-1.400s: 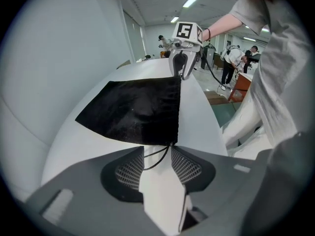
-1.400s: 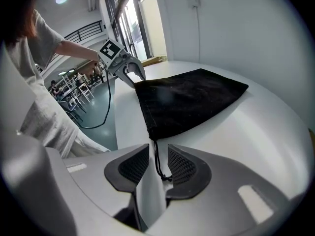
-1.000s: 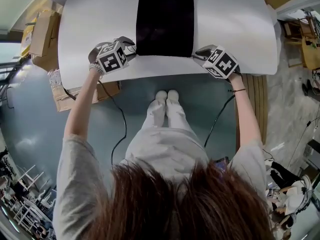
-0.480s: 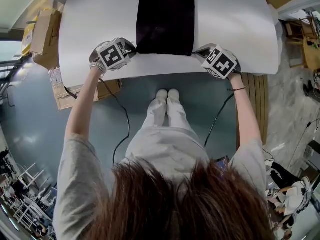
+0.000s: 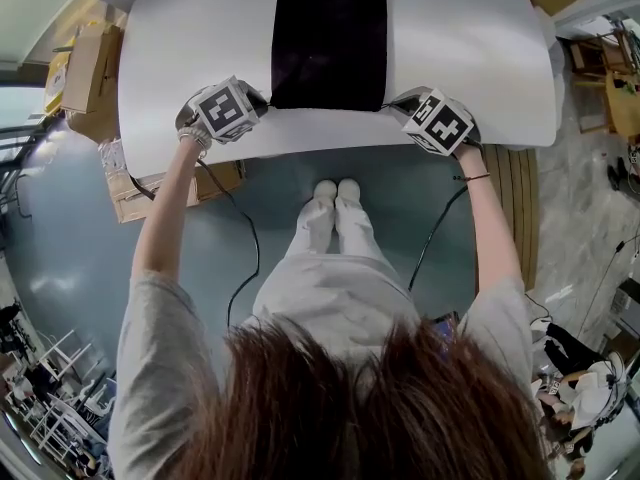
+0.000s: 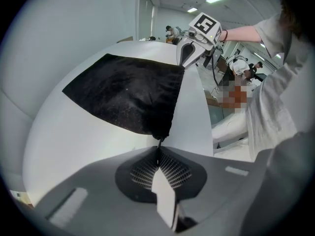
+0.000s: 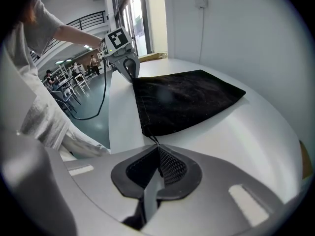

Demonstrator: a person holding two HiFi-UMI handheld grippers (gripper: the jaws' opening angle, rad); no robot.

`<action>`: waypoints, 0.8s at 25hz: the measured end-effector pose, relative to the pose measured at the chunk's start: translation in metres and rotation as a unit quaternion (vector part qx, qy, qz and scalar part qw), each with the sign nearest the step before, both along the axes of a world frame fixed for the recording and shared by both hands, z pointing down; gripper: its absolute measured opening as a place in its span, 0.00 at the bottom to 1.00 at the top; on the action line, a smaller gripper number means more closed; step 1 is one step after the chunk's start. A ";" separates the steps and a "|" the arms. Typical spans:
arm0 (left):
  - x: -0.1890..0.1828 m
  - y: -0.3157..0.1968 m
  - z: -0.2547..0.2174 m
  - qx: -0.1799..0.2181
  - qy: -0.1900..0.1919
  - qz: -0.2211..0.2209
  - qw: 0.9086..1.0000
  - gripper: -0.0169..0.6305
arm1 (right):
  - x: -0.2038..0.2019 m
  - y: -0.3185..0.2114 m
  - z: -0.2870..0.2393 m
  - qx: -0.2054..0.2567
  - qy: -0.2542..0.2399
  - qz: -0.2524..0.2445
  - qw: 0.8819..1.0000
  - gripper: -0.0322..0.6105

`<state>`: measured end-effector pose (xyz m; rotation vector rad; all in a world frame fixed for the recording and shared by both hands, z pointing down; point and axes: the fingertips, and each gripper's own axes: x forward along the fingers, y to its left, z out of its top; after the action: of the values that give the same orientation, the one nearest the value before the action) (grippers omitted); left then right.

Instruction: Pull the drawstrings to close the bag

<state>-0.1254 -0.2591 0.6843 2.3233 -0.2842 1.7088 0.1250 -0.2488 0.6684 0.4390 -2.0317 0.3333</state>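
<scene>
Right now we are gripping the black bag (image 5: 329,43) by both of its cords. It is lying flat on the white table (image 5: 180,48), with its mouth edge running along the table's near edge and its closed end reaching toward the far edge. Our left tongs (image 6: 158,156) have just been closing and are pinching the left drawstring (image 6: 159,142) where it leaves the bag's near left corner. Our right tongs (image 7: 158,154) have likewise just been closing and are clamped tight on the right drawstring (image 7: 155,140) at the near right corner. The mouth is lying at full width with no gathering, so we are judging that the pull itself is not yet begun.

What we are worrying about is the grip. Each cord is thin and is sitting at the very tip of the pads, so a sharp tug is likely to slip it out. We are also holding very close to the fabric. If a fold of cloth is caught with the cord, the hem will not be sliding along it. Nothing is weighing the bag down, so pulling harder on one side is likely to drag the whole bag across the table, or off its near edge, instead of cinching it.
</scene>
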 end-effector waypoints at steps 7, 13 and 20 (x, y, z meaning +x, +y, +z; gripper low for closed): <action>0.001 -0.002 -0.002 0.019 0.004 -0.009 1.000 0.04 | -0.001 -0.002 -0.003 0.011 0.005 0.007 1.000 0.07; -0.002 -0.009 -0.012 0.070 -0.007 -0.012 0.997 0.04 | -0.004 -0.010 -0.018 0.035 0.004 0.008 0.999 0.07; -0.002 -0.012 -0.022 0.090 -0.009 -0.013 0.996 0.03 | -0.005 -0.014 -0.034 0.059 0.010 0.001 0.998 0.07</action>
<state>-0.1274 -0.2707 0.6620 2.4179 -0.4869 1.7581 0.1204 -0.2625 0.6348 0.5150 -2.0378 0.2106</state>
